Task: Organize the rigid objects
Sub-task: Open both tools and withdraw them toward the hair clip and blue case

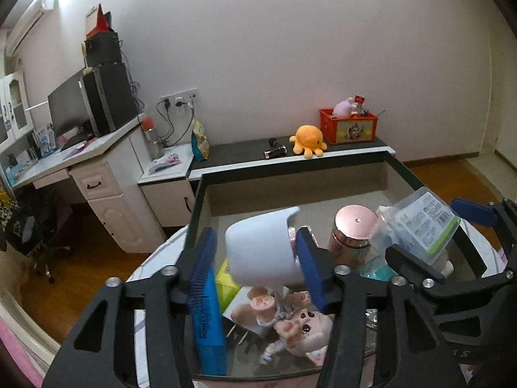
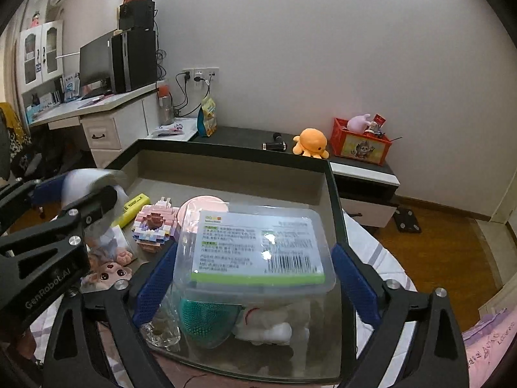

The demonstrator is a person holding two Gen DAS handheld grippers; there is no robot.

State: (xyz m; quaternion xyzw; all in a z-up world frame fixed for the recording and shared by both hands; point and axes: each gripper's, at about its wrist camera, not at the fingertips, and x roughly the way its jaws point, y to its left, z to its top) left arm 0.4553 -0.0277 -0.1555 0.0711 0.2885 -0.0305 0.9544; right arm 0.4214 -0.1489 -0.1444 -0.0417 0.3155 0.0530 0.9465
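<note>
My left gripper (image 1: 258,255) is shut on a white cup (image 1: 261,249), tilted on its side above the grey storage box (image 1: 206,194); it also shows in the right wrist view (image 2: 74,194). My right gripper (image 2: 255,278) is shut on a clear plastic container (image 2: 258,252) with a green-edged label, held over the box's near right part; it also shows in the left wrist view (image 1: 423,223). In the box lie a pink-lidded jar (image 1: 352,232), a blue box (image 1: 206,323), a yellow box (image 2: 134,205), a block model (image 2: 155,229) and a pink doll (image 1: 300,326).
Under the container lie a teal brush (image 2: 206,323), a white plush (image 2: 274,329) and a glass (image 2: 161,326). Behind the box, a low cabinet (image 1: 245,152) holds an orange plush octopus (image 1: 307,140) and a red crate (image 1: 349,126). A desk with a computer (image 1: 97,103) stands left.
</note>
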